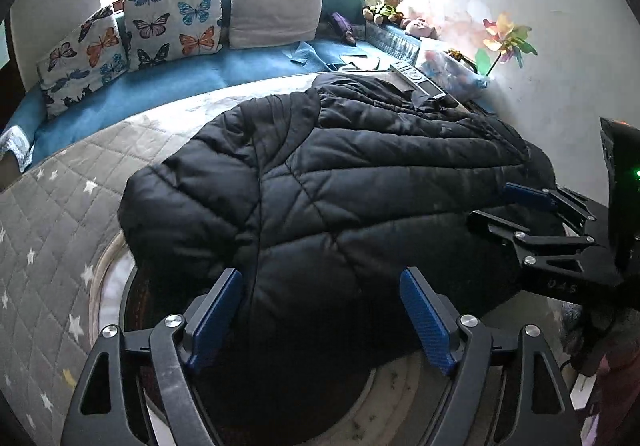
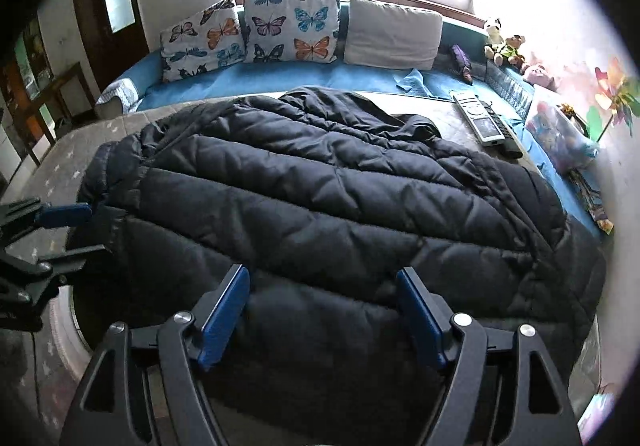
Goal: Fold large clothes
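A large black puffer jacket lies spread on a grey star-quilted mattress, its near edge hanging over the front. My left gripper is open, its blue pads above the jacket's near left part. My right gripper is open over the jacket near its front hem. The right gripper also shows in the left wrist view at the jacket's right edge. The left gripper shows in the right wrist view at the jacket's left edge. Neither holds cloth.
A blue sofa with butterfly cushions and a beige cushion stands behind the mattress under a window. A remote control lies at the mattress's far right. Plush toys and a pinwheel sit by the right wall.
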